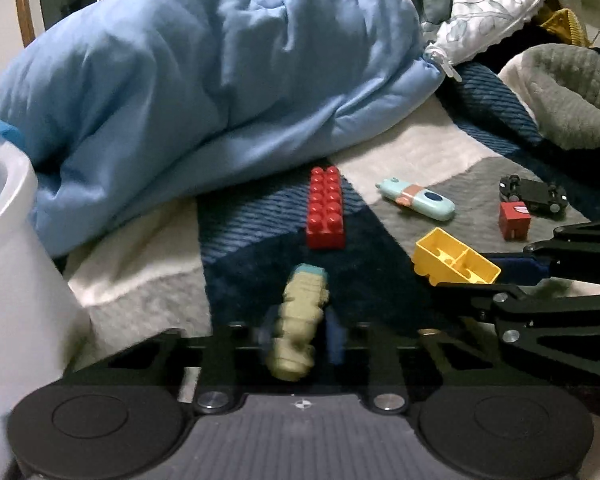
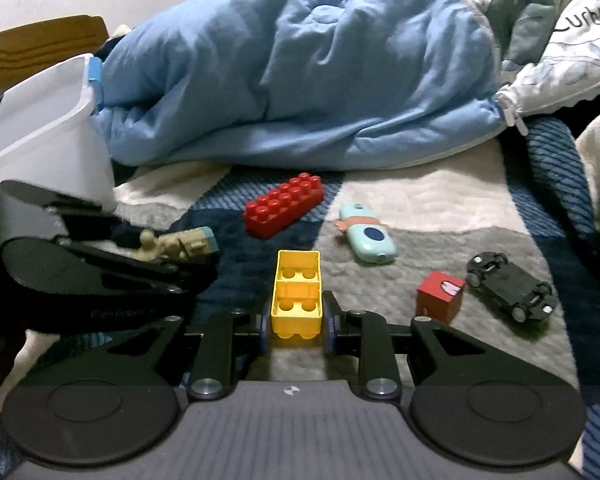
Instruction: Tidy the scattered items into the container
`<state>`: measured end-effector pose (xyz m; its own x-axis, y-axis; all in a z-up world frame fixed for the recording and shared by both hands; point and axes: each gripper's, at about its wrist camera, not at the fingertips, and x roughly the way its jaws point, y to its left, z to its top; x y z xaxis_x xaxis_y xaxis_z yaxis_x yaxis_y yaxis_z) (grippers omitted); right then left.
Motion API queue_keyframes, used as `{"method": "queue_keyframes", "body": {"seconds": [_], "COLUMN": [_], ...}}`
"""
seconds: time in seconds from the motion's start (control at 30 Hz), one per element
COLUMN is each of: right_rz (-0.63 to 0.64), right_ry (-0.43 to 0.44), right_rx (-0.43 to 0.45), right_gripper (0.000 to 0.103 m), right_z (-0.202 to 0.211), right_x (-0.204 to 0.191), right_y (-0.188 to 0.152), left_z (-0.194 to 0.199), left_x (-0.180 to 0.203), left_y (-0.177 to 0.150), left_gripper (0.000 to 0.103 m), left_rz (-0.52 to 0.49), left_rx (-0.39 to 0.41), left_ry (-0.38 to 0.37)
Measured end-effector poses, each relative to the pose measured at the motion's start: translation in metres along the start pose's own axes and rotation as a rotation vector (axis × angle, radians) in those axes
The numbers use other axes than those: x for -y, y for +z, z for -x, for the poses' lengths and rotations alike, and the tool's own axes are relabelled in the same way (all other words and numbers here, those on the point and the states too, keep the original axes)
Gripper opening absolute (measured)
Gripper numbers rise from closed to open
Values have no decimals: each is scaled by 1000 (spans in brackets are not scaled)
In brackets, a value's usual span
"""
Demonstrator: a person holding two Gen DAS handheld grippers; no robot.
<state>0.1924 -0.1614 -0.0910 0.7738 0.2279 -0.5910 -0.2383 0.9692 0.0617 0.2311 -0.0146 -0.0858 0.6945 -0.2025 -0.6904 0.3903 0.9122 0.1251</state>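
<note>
blue duvet [image 2: 300, 80] walling the back, white bin [image 2: 52, 128] blocking left

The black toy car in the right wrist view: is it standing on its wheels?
No. The black toy car lies upside down, its underside and wheels facing up.

You can read only a little here. The white printed cloth with grey-blue drawings [image 1: 488, 4] at the top right has black handwriting that starts with "Curi"; the other letters are blurry. You can't read any other words.
</note>
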Motion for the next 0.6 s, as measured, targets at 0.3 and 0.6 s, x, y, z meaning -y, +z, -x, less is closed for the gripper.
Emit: {"method": "queue_keyframes", "body": {"seconds": [0.3, 0.6], "right_rz": [-18, -21], "right_ry": [-35, -47], "right_rx": [26, 34], "right_gripper": [28, 28], "right_z": [38, 76], "right_x": [2, -9], "right_y": [-10, -22], "left_z": [39, 104], "left_x": [10, 25], "left_y": [-13, -23], "left_gripper": [24, 24], "left_rz": [76, 83], "left_rx": [-5, 58], "left_ry": [28, 87]}}
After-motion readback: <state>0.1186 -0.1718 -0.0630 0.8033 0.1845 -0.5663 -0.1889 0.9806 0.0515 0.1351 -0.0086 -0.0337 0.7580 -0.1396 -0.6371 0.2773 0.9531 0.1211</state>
